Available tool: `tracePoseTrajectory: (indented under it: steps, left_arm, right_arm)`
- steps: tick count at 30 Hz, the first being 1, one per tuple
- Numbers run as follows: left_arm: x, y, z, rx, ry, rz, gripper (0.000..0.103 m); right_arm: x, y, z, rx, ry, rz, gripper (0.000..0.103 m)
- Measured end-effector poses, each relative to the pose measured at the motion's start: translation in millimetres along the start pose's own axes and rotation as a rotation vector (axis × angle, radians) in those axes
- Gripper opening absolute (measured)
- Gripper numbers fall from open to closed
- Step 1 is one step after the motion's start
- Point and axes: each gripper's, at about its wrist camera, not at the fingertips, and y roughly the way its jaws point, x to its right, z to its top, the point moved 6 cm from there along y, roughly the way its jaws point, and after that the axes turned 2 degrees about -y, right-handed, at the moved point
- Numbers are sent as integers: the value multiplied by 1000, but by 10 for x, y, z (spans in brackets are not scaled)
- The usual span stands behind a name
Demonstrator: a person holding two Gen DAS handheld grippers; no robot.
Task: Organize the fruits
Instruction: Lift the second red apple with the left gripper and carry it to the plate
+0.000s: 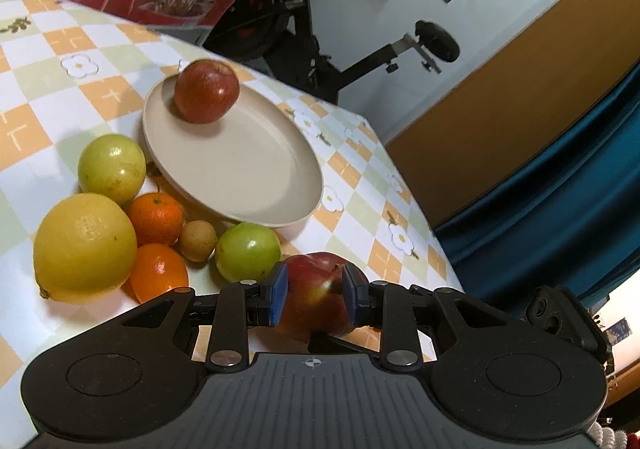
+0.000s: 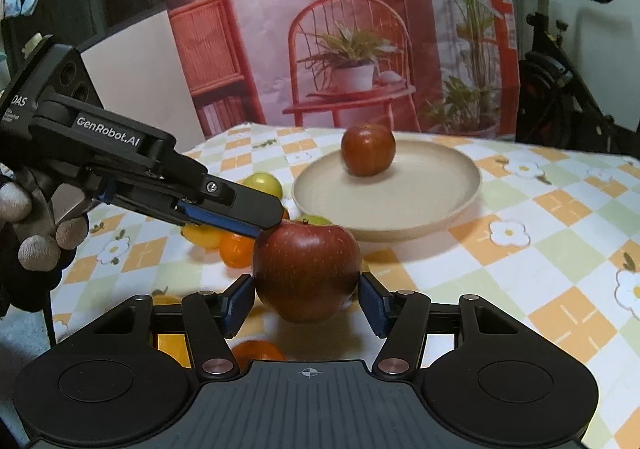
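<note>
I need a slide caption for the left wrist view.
Left gripper closed on a red apple; second apple on the beige plate.

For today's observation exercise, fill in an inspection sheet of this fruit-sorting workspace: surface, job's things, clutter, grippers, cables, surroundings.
Surface: table under a checked orange, green and white cloth with flower prints.
Job's things: beige plate holding one red apple; second red apple on the cloth; beside the plate a large yellow citrus, two oranges, two green fruits and a small brown fruit.
Clutter: nothing seen.
Grippers: left gripper with fingers against the second apple's sides; right gripper with its fingers either side of the same apple, small gaps showing.
Cables: nothing seen.
Surroundings: printed backdrop with red chair and plants; exercise bike; blue curtain.
</note>
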Motion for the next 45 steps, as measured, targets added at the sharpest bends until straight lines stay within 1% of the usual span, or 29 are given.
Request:
tracePoseTrajectory:
  steps: [3,7,11,18,21,22,29,31,33,36,38,40,43,45]
  left_arm:
    - [-39,74,-66,-42,-17,11,31]
    - [-115,83,-84,-42,-72,-5,32]
    - [-189,110,-72,-59,-138,-28,33]
    - [-109,176,-95,-76,-92,-18,34]
    - [-94,214,-121,-89,-82,-8,40]
    - [-97,212,-119,-85,-84,-7,40]
    - [-77,309,-90,-96,-115,-25,39]
    - [-71,328,-75,-89,-134,-32,39]
    - [-76,333,-59,-83,-156,-44,39]
    - [-68,371,-63,-91,-168,-42,39]
    - [-54,405,-77,-99,-166,-39,39]
    - [-36,430,-86,-111,-167,-53,39]
    - [35,476,-115,-131,-152,-74,40]
    - [67,484,-119,-131,-133,-68,40]
  right_arm:
    - [5,22,-74,-29,5,-1,53]
    - [27,23,-92,-31,19,6,53]
    - [37,28,-84,-47,23,13,54]
    - [111,96,-7,-84,33,16,61]
    - [164,134,-1,-92,57,27,60]
    - [167,137,-4,-89,52,28,60]
    - [125,64,-51,-38,-99,-55,59]
    - [146,37,-63,-38,-97,-48,59]
    - [131,-2,-87,-33,-125,-60,59]
    - [91,-66,-136,-29,-170,-72,59]
    - [89,-100,-159,-30,-169,-72,59]
    - [97,-139,-183,-30,-161,-69,59]
    - [131,-183,-199,-37,-132,-61,59]
    - [161,-203,-210,-49,-104,-50,58]
